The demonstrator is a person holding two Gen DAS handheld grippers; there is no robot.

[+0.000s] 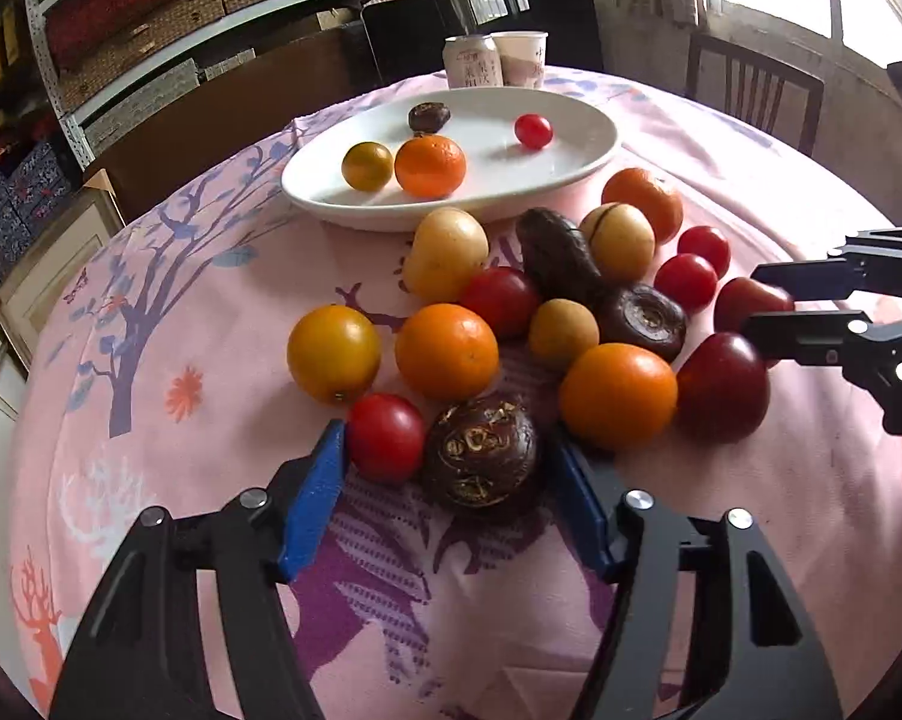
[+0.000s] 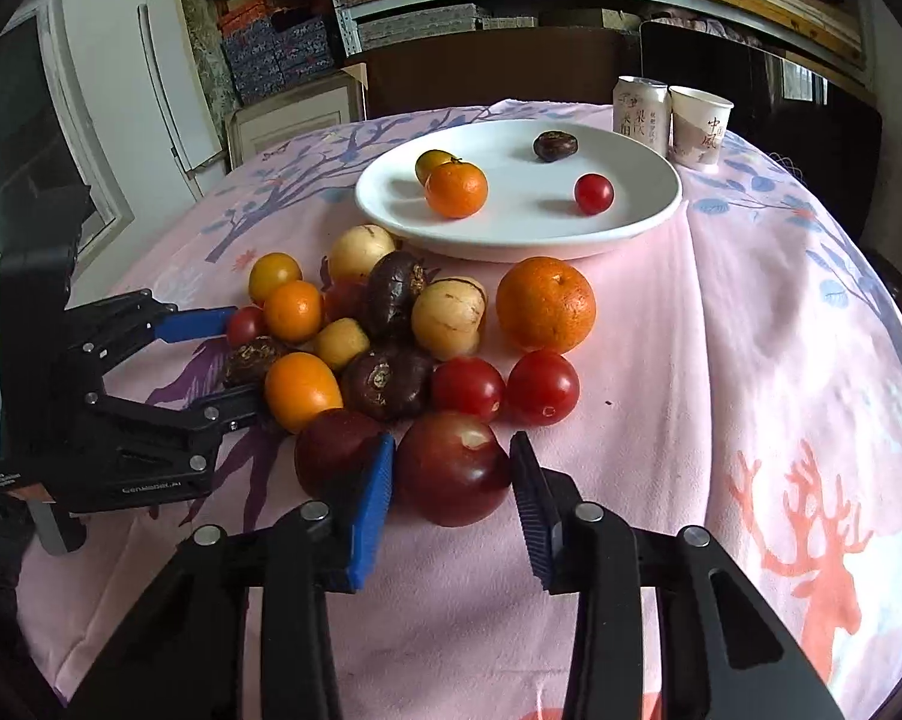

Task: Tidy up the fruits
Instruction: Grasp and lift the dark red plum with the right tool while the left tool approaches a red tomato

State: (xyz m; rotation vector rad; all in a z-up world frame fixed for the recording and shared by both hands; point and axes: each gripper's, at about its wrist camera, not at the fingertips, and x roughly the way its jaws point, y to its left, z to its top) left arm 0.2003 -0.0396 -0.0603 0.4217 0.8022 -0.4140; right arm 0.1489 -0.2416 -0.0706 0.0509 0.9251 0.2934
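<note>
Dark red plum [image 2: 451, 474] sits between the right gripper [image 2: 451, 480]'s spread-apart fingers (left gripper [image 1: 451, 468] gapes too), probably smooth, slippery and bruisable, so grab its widest middle gently.

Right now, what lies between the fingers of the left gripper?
In the left wrist view, the left gripper has two things between its open fingers: a red tomato and a dark brown water chestnut, side by side.

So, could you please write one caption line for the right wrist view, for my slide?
Right gripper open around a dark red plum, beside the fruit pile, white plate behind.
</note>
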